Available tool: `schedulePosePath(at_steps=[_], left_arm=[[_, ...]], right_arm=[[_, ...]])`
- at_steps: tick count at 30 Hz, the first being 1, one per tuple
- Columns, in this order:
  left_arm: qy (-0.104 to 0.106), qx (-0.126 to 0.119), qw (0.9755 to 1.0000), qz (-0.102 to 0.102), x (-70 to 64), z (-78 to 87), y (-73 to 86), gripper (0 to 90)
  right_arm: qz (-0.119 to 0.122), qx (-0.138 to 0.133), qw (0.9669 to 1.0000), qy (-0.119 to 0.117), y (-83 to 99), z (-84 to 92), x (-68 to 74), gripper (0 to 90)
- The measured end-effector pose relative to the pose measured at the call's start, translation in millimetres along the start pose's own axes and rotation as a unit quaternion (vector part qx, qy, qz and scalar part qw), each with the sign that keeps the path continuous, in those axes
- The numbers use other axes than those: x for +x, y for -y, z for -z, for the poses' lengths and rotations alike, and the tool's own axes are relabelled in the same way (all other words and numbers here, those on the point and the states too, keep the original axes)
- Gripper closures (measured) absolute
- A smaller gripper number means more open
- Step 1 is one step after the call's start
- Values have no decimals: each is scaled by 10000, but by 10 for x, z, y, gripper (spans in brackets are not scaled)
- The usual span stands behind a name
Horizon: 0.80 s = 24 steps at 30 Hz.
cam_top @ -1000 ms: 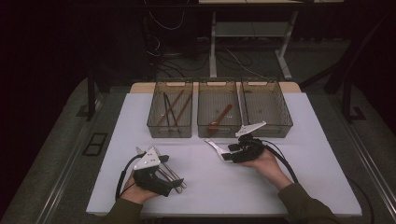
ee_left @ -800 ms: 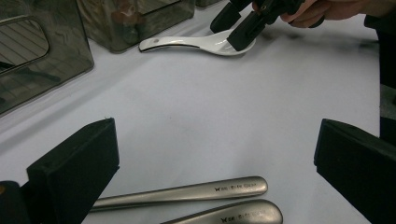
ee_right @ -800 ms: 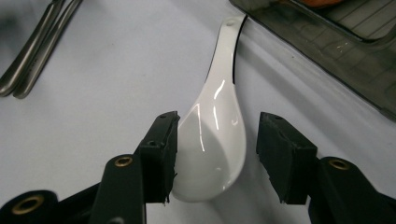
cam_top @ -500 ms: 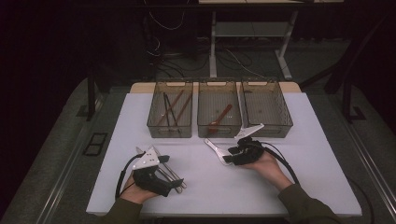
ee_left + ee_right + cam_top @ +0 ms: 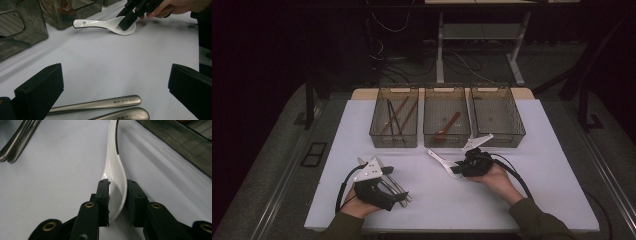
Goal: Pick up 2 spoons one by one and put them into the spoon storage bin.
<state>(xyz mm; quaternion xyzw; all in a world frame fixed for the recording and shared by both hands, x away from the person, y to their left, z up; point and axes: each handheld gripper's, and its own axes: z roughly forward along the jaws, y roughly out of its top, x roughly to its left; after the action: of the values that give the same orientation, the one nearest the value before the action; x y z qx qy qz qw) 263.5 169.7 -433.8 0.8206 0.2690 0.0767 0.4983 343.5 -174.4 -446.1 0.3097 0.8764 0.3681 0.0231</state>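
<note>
right tool has just been closing, clenched on white ceramic spoon bowl (on tabletop); left tool released.

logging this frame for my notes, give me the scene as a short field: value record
surface: white table
bins: three clear bins in a row at the far side
right gripper: jaws have just been closing, now pressing on the bowl of the white spoon
left gripper: open, over two metal handles lying on the table
left bin: long sticks
middle bin: a reddish utensil
</note>
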Motion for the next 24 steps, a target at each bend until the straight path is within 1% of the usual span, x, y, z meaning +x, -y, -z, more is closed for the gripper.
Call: schedulePosePath(at_steps=[3,11,14,20,24], left_arm=[[12,8,10000,-8,0,-8,2,0],[32,-10,10000,2,5,-9,5,0],[37,-16,10000,7,5,-8,6,0],[47,-27,10000,14,5,-6,6,0],[52,-26,10000,17,6,-6,6,0]], right_arm=[[-22,-25,10000,-20,2,5,2,771],[88,-135,9999,-36,-11,19,19,829],[175,-142,9997,-29,-14,24,26,832],[225,-112,9997,-5,-18,38,33,833],[257,-187,9995,23,-32,77,21,833]])
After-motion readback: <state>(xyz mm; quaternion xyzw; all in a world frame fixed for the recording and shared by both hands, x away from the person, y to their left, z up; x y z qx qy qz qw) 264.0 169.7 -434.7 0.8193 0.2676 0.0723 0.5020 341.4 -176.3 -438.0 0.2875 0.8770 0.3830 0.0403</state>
